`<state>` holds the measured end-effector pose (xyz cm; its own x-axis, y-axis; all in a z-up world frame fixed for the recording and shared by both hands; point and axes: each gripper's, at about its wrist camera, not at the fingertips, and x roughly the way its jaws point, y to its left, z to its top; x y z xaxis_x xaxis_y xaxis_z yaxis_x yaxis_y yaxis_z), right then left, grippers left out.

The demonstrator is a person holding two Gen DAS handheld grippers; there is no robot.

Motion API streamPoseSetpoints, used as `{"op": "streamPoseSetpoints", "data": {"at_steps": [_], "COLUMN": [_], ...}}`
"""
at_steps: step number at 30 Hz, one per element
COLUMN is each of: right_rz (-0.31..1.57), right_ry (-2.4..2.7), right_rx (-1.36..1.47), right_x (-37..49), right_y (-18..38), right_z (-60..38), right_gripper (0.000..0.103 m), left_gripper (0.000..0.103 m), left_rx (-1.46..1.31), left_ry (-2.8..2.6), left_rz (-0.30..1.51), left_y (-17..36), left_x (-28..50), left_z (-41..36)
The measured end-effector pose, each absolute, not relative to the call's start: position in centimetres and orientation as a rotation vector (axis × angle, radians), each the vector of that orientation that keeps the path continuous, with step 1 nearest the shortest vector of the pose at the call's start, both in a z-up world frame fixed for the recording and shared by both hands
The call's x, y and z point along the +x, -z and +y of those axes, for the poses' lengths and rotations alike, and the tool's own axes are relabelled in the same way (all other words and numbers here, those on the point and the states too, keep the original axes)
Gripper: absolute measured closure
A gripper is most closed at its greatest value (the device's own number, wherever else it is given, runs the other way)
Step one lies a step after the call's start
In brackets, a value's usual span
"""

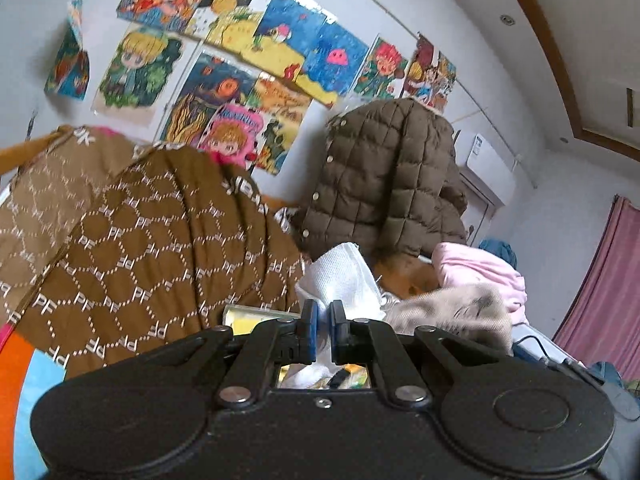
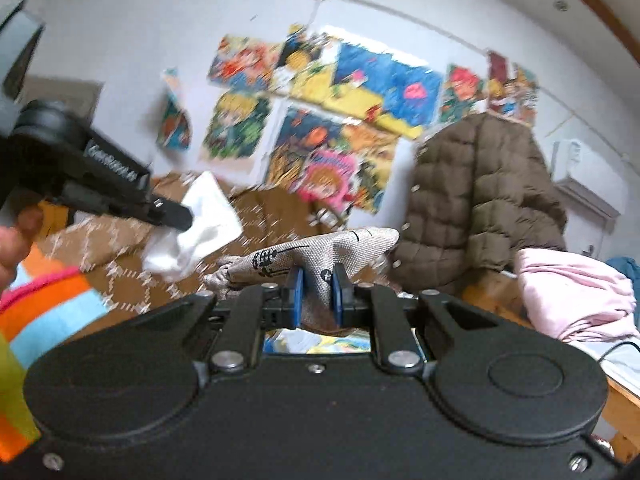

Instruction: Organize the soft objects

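Note:
My left gripper [image 1: 323,307] is shut on a white cloth [image 1: 340,280] and holds it up in front of a brown patterned quilt [image 1: 160,248]. In the right wrist view the left gripper [image 2: 182,216] shows at the left with the white cloth [image 2: 200,224] hanging from it. My right gripper [image 2: 317,280] is shut on a grey woven cloth with black print [image 2: 312,256], held in the air. That grey cloth also shows at the right in the left wrist view [image 1: 452,312].
A brown quilted jacket [image 1: 384,176] hangs against the wall. A pink folded cloth [image 2: 572,292] lies at the right on a wooden surface [image 2: 620,404]. Colourful drawings [image 1: 240,64] cover the wall. An orange and blue striped fabric [image 2: 48,308] is at the left.

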<state>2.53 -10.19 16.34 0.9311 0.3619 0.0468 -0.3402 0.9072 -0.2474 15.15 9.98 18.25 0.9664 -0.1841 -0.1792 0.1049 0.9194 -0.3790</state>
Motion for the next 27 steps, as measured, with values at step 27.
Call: {"op": "streamPoseSetpoints", "data": {"at_steps": [27], "right_rz": [-0.295], "right_ry": [-0.043], "right_rx": [0.083], "right_x": [14.3], "right_y": [-11.2], "right_z": [-16.5], "right_gripper": [0.094], "left_gripper": [0.097], "left_rx": [-0.289], "left_ry": [0.098], "left_rz": [0.172], "left_y": [-18.0], "left_x": [31.2], "left_z": [2.4]}}
